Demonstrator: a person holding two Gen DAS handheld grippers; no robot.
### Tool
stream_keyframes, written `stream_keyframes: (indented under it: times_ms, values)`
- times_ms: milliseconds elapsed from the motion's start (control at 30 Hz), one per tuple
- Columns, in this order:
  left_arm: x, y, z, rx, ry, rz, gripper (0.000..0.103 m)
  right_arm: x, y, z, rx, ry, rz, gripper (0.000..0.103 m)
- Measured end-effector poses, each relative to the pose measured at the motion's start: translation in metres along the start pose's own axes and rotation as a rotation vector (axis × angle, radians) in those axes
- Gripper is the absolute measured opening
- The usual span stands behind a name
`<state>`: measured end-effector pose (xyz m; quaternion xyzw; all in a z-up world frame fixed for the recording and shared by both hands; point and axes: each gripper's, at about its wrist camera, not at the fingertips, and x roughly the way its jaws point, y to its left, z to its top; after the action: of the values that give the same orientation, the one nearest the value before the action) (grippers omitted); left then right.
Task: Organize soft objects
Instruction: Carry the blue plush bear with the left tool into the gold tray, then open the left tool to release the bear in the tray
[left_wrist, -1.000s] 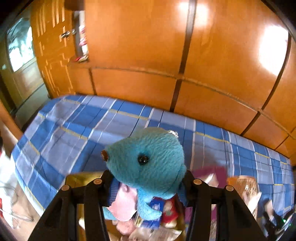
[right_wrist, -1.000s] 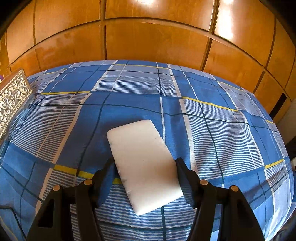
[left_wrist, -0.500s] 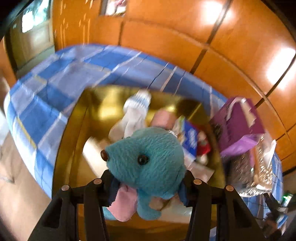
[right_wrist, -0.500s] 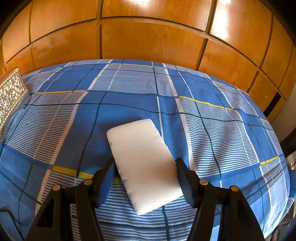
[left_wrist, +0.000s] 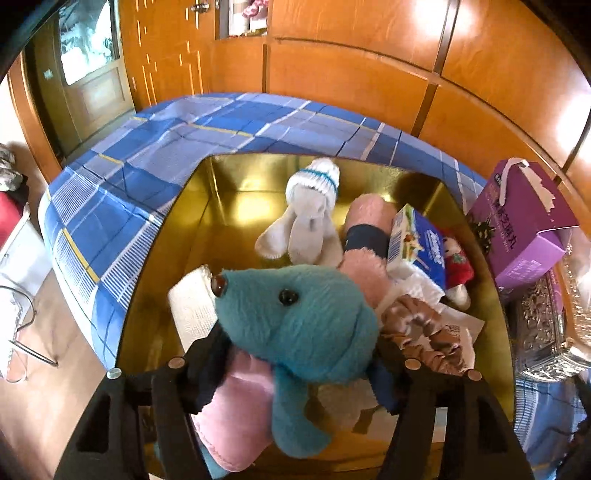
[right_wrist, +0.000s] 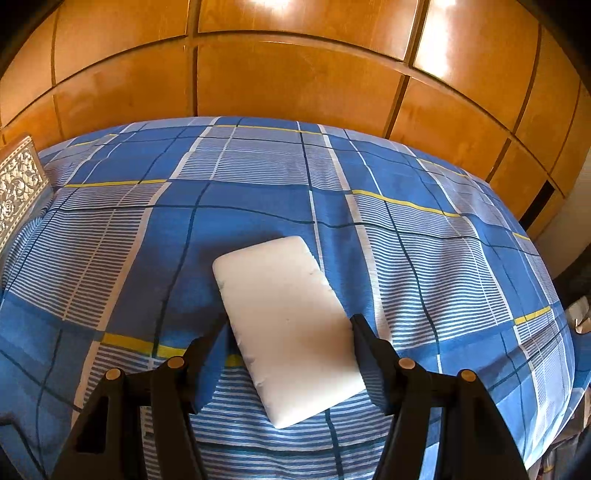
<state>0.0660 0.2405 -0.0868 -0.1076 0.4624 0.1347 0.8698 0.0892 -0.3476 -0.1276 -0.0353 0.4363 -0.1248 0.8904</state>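
On the bed: your two grippers, one over the box, one over the sheet.
Bed (right_wrist: 424, 236): blue plaid sheet, wood panels behind.
Gold box (left_wrist: 177, 229): on the bed, holding a white plush (left_wrist: 310, 221), a pink plush (left_wrist: 365, 236), other bits.
White pad (right_wrist: 284, 325): flat on the sheet.
Teal plush (left_wrist: 306, 325): above the box.
Left gripper (left_wrist: 295, 369): your jaws are opening, teal plush between them.
Right gripper (right_wrist: 288, 354): half open, straddling the pad's near end; contact unclear.

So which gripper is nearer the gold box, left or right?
Left. The left gripper hangs over the gold box, jaws opening around the teal plush. The right gripper straddles a white sponge on the bedspread; no box shows there.
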Motion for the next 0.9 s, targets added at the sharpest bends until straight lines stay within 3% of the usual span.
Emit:
stream_keyframes:
  times_ms: [333, 600, 900]
  values:
    - [-0.027, -0.008, -0.008, 0.032, -0.108, 0.06, 0.078, -0.002, 0.001, -0.001, -0.003, -0.003, -0.018, 0.064]
    - [-0.055, -0.015, -0.012, 0.064, -0.196, 0.057, 0.079, -0.001, 0.001, 0.0, 0.006, 0.005, -0.02, 0.064]
    - [-0.075, -0.025, -0.017, 0.095, -0.241, 0.024, 0.079, 0.001, -0.001, 0.006, 0.025, 0.05, -0.024, 0.064]
